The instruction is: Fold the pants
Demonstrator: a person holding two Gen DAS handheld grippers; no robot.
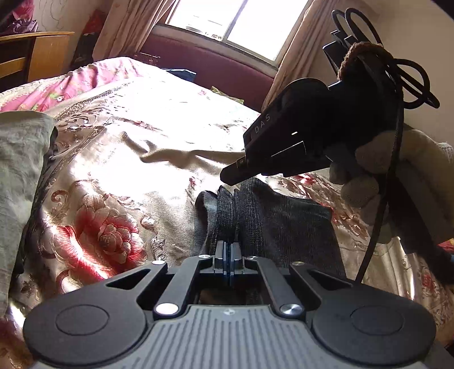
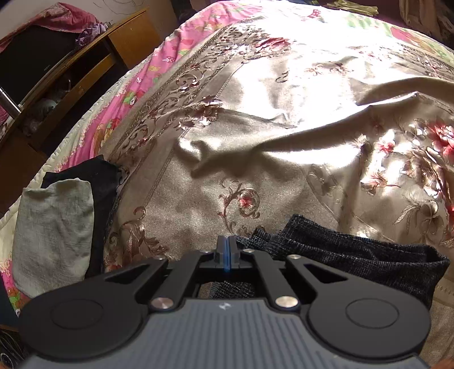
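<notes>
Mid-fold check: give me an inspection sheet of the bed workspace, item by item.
Surface: floral satin bedspread, wrinkled, sunlit.
Job's things: dark grey pants lying bunched on the bedspread.
Clutter: folded grey-green cloth on a black garment at the bed's edge.
Grippers: left gripper closed on the pants' fabric; right gripper has fingers together, fabric between them not confirmed.
Cables: black cable hanging from the right gripper, coiled loops above.
Surroundings: wooden shelf unit, window, curtains.

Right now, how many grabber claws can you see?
2. The left gripper sits bottom centre, shut on the dark pants; the right gripper hangs shut above the pants, at the right.
</notes>
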